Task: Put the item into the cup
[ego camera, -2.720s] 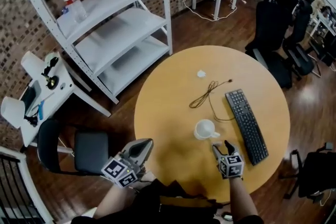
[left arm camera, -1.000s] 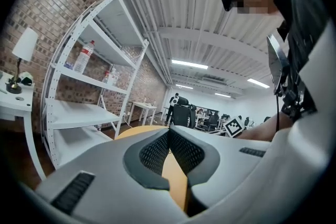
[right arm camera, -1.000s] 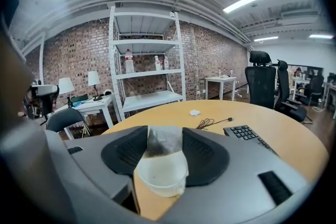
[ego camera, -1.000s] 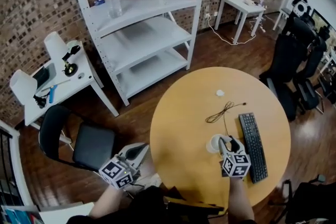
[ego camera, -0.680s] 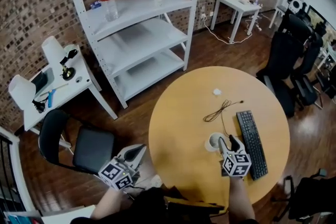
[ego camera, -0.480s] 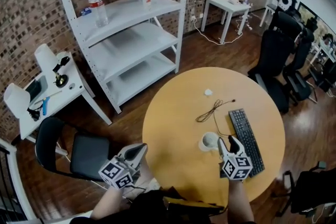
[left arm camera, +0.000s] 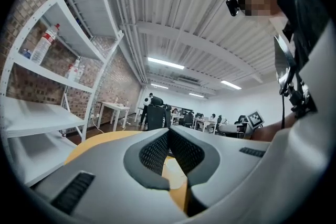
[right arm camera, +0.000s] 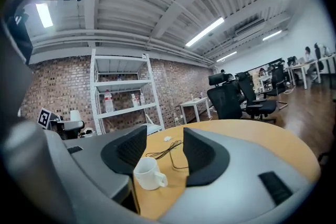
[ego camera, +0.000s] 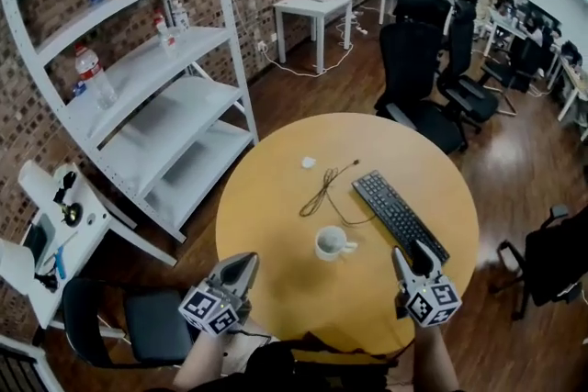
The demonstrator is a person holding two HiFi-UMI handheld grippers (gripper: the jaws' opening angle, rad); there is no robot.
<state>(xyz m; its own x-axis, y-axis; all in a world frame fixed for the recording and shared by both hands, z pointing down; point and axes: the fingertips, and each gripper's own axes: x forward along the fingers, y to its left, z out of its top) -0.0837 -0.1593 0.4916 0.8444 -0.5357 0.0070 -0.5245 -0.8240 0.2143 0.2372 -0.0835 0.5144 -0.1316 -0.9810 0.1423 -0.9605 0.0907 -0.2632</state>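
A white cup (ego camera: pixel 331 243) with a handle stands upright near the middle of the round wooden table (ego camera: pixel 276 207); what lies inside it cannot be made out. A small white item (ego camera: pixel 309 162) rests farther back, beyond a coiled black cable (ego camera: pixel 322 188). My right gripper (ego camera: pixel 413 254) hovers at the table's near right edge, open and empty, well right of the cup. In the right gripper view the cup (right arm camera: pixel 148 173) shows ahead between the spread jaws of that gripper (right arm camera: pixel 164 139), not touched. My left gripper (ego camera: pixel 246 262) is shut and empty at the near left edge, its gripper (left arm camera: pixel 168 132) tips meeting.
A black keyboard (ego camera: pixel 400 216) lies diagonally right of the cup, just ahead of the right gripper. A white shelf rack (ego camera: pixel 138 96) with bottles stands at the left. Black office chairs (ego camera: pixel 423 60) are beyond the table, and another chair (ego camera: pixel 138 321) sits near left.
My right gripper has drawn back from the cup to the table's near right edge, its jaws a little wider. The left gripper stayed put. The head view has swung round.
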